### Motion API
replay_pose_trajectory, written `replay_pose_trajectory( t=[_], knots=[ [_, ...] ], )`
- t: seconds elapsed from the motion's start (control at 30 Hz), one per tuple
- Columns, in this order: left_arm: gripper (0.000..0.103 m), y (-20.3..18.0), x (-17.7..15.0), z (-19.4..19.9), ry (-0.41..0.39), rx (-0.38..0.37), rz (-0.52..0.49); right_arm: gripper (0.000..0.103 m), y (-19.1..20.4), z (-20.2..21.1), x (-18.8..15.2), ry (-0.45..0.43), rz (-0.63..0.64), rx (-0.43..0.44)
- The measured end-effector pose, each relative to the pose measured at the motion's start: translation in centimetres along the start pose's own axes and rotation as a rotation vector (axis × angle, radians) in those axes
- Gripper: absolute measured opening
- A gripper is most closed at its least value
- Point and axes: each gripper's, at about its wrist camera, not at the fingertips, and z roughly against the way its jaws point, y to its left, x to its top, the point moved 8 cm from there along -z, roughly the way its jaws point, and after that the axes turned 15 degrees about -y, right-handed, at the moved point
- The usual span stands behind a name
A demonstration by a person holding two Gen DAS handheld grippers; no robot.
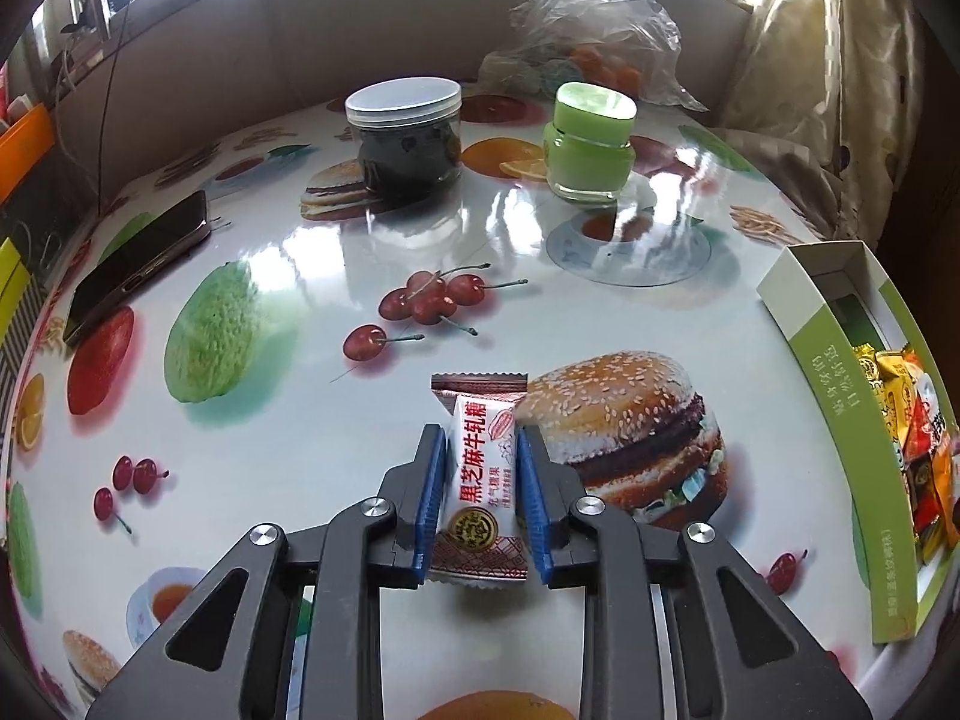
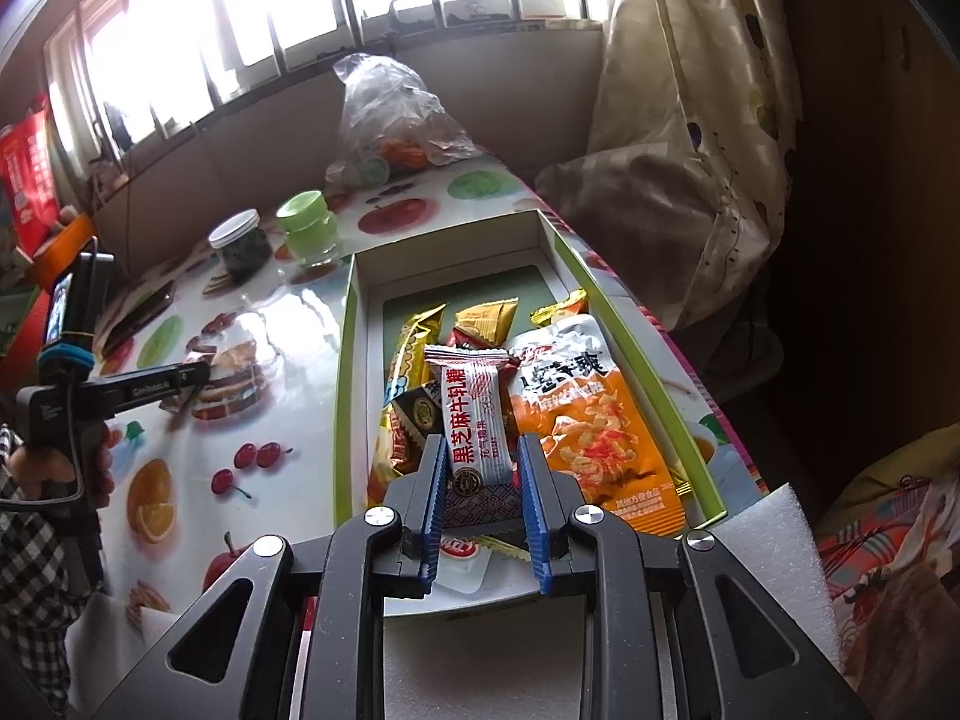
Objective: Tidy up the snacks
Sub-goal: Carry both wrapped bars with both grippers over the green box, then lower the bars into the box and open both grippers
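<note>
Left hand-held gripper (image 1: 480, 450): its blue pads sit on either side of a white nougat bar (image 1: 483, 468) and press its wrapper; it grips this bar, low over the worktop (image 1: 240, 450) or resting on it, I cannot tell which.

Right hand-held gripper (image 2: 480, 456): it clamps a second white bar (image 2: 477, 426) of the same kind, held above the snacks lying in the box.

Box (image 2: 345, 390): a shallow open carton with green sides, lying along the right edge of the worktop.

In the box: an orange snack bag (image 2: 594, 438), a yellow packet (image 2: 486, 315) and several smaller wrapped sweets, piled loosely toward the near end; the far end is bare.

On the worktop: a dark-filled jar (image 1: 402, 138) with a clear lid, a green jar (image 1: 591, 141), a phone (image 1: 138, 264) at the left edge and a plastic bag (image 1: 594, 30) at the back. None of these looks like a loose snack to sort.

Progress: far along, I judge. Most snacks are already in the box; the two held bars seem to be the last loose ones in view.

Left to do: the right bar needs only to be let go into the box; the left bar has to cross the worktop to the box first.
</note>
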Motion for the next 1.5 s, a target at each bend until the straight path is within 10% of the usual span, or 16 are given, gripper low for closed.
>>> replay_pose_trajectory(
  t=[1.5],
  knots=[
    [0.022,-17.1,3.1,4.7,-0.056,-0.303,-0.085,0.022,-3.2,1.1,0.9,-0.007,-0.003,-0.036]
  ],
)
